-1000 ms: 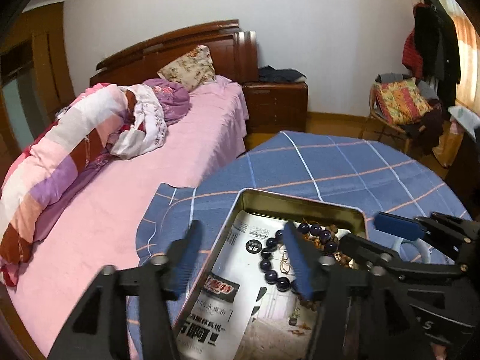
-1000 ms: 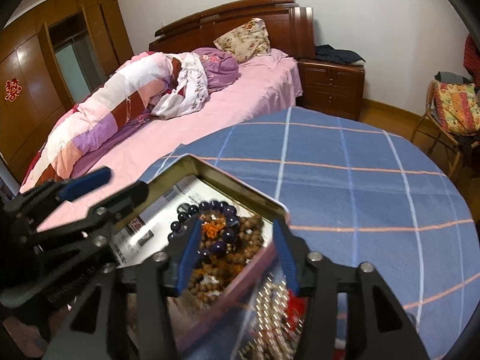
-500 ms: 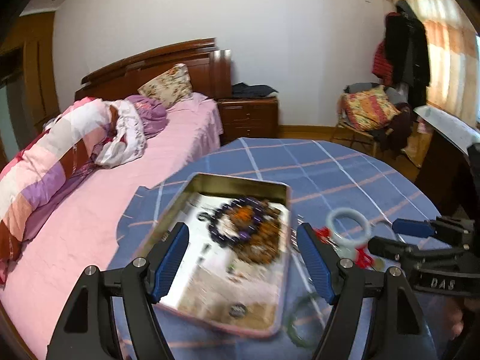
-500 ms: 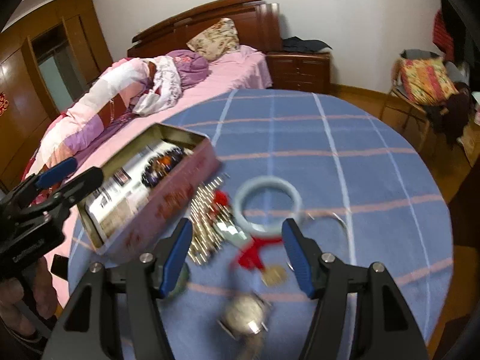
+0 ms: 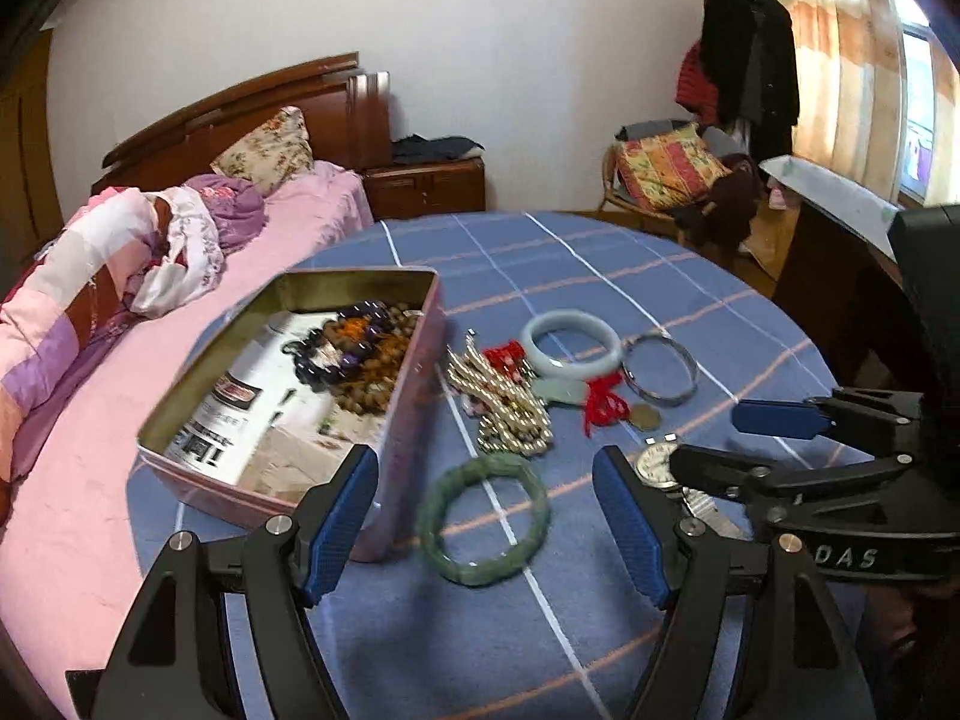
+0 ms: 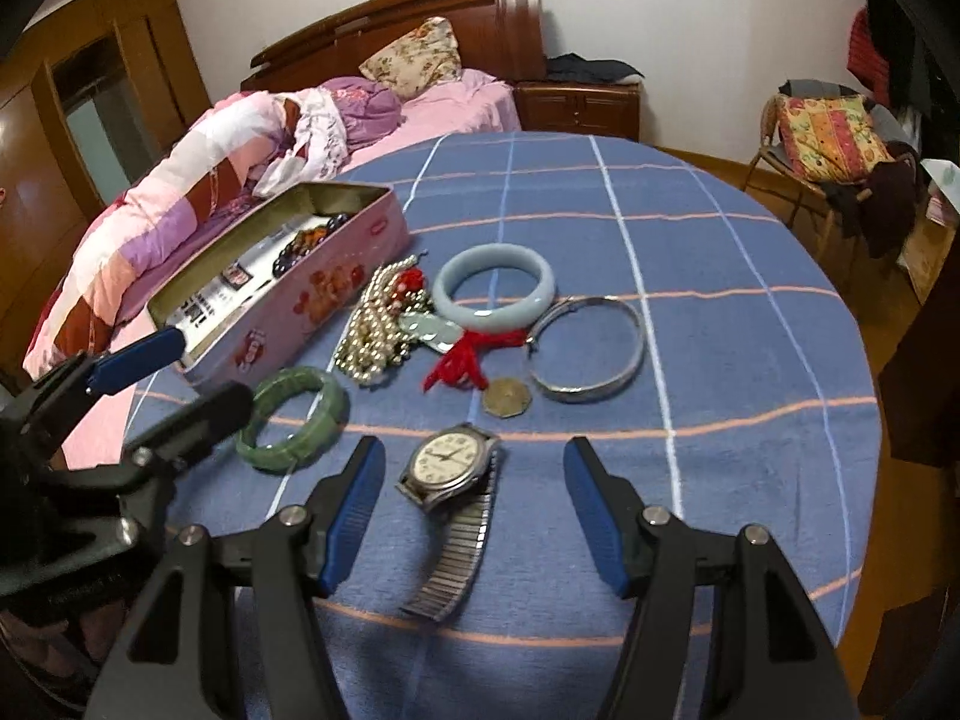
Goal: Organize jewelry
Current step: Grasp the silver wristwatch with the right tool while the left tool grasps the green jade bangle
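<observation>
Roughly started: beads sit in tin (image 6: pixel 288 294); green bangle (image 5: pixel 483 519), watch (image 6: pixel 450 459), pearls (image 6: pixel 375 324) at tin's 3 o'clock remain on bench (image 6: pixel 720 360). Left tongs (image 5: pixel 485 531) and right tongs (image 6: pixel 474 510) gape, empty.

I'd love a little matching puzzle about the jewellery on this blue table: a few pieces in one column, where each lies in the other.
Things:
1. green bangle
2. wristwatch
3. dark bead bracelet
4. silver bangle

Places:
A. inside the pink tin
B. right of the pale blue bangle
C. on the cloth just in front of the tin
D. in front of the right hand-held gripper

Pairs: 1-C, 2-D, 3-A, 4-B
</observation>
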{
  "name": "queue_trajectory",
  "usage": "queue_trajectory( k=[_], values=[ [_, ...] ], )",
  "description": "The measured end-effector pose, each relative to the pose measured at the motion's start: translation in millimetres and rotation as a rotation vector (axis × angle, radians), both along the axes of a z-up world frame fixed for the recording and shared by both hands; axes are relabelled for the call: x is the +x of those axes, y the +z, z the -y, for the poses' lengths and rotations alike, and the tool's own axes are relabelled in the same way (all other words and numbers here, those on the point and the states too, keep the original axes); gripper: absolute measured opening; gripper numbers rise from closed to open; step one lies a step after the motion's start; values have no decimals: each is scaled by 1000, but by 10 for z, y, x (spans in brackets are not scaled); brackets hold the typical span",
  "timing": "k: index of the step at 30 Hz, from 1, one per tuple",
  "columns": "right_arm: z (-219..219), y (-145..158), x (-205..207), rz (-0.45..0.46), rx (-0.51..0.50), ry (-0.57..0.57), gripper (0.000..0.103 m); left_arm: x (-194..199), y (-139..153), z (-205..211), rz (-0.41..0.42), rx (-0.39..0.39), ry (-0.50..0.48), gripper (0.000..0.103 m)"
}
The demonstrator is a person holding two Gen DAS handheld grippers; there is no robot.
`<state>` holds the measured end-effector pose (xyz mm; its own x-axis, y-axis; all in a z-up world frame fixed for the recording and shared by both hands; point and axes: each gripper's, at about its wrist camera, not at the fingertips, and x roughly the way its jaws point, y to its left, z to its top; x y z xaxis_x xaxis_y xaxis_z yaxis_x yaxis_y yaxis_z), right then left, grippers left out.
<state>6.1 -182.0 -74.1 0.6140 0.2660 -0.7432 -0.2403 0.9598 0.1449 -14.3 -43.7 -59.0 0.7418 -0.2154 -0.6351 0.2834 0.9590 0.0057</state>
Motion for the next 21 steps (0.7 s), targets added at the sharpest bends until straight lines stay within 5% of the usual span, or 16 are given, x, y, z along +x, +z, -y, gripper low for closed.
queue_trajectory(
  k=[4, 9, 17, 21],
  values=[
    [-13, -86, -31, -15, -3, 7, 65, -4, -105, 1, -46, -16, -11, 74],
    [-45, -155, -59, -25, -15, 13, 60, -6, -209, 75, -95, -13, -53, 50],
    [-86, -233, -10, -36, -30, 25, 54, 50, -383, 115, -203, -30, -98, 37],
    [-113, -231, -12, -24, -39, 39, 48, 64, -396, 107, -223, -37, -103, 14]
  ],
)
